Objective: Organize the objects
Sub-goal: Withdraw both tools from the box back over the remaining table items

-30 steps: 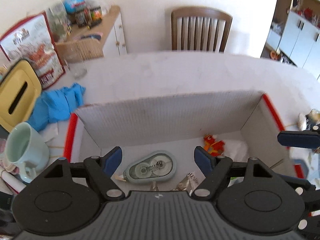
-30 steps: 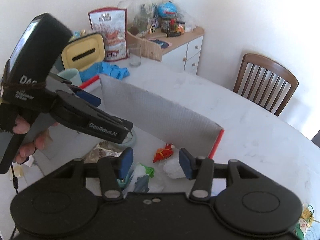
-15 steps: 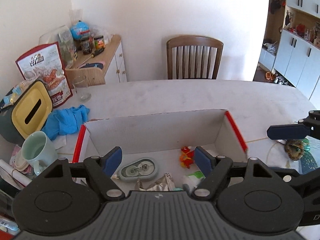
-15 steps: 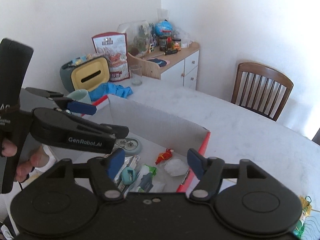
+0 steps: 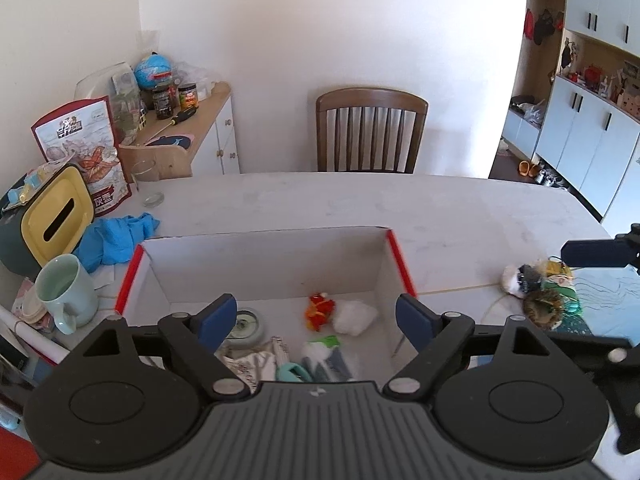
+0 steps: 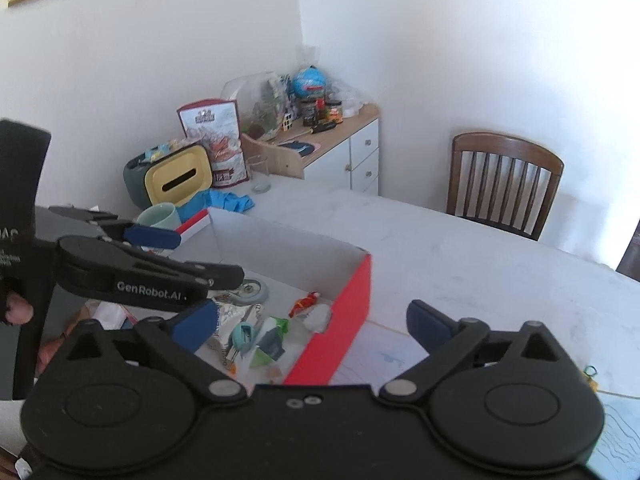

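Observation:
A white cardboard box (image 5: 264, 264) with red edges lies open on the table. Inside it are a correction tape roller (image 5: 248, 326), a red toy (image 5: 319, 311), a white lump (image 5: 354, 317), a green-and-white packet (image 5: 324, 346) and a teal clip (image 5: 292, 372). My left gripper (image 5: 316, 320) hovers over the box's near side, its jaws opening with nothing between them. My right gripper (image 6: 312, 322) hangs above the box's red right wall (image 6: 344, 320), its jaws also opening and empty. A heap of small trinkets (image 5: 540, 292) rests on the table right of the box.
Left of the box stand a pale green mug (image 5: 64, 296), a blue cloth (image 5: 116, 236), a yellow-fronted tissue box (image 5: 52, 216), a snack bag (image 5: 84, 140) and a glass (image 5: 146, 184). A wooden chair (image 5: 370, 136) and a cluttered sideboard (image 5: 192, 128) stand behind the table.
Both grippers have drawn back and upward from the box, so more of the table shows. The right gripper's jaws have spread much wider; the left jaws widened a little.

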The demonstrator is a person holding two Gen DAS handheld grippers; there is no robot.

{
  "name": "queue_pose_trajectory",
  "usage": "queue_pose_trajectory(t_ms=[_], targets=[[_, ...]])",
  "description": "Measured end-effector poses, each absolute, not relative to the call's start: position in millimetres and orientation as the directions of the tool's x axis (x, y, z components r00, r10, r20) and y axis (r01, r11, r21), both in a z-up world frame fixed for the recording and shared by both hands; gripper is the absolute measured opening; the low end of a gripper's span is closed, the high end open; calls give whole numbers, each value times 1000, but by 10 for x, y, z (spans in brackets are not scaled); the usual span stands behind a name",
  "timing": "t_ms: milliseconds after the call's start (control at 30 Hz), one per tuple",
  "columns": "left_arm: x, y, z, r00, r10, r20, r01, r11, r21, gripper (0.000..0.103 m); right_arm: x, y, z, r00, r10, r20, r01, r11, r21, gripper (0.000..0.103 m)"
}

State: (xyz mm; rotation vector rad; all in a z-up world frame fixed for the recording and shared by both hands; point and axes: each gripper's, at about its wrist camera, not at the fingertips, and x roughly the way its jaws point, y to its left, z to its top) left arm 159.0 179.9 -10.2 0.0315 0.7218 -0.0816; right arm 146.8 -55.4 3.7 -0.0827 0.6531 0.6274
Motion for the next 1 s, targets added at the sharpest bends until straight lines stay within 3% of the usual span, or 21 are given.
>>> queue_pose_trajectory(t_ms=[267,1000], targets=[[1502,1434,-71,757,-107,-644,114,993,-31,100,1428,-1000,85,638,511,-577,-539,831,139,102],[1471,195,-296,771,-196,-606,231,973,-21,103,1545,-2420,-124,718,372,-588,-371,920,128,102]])
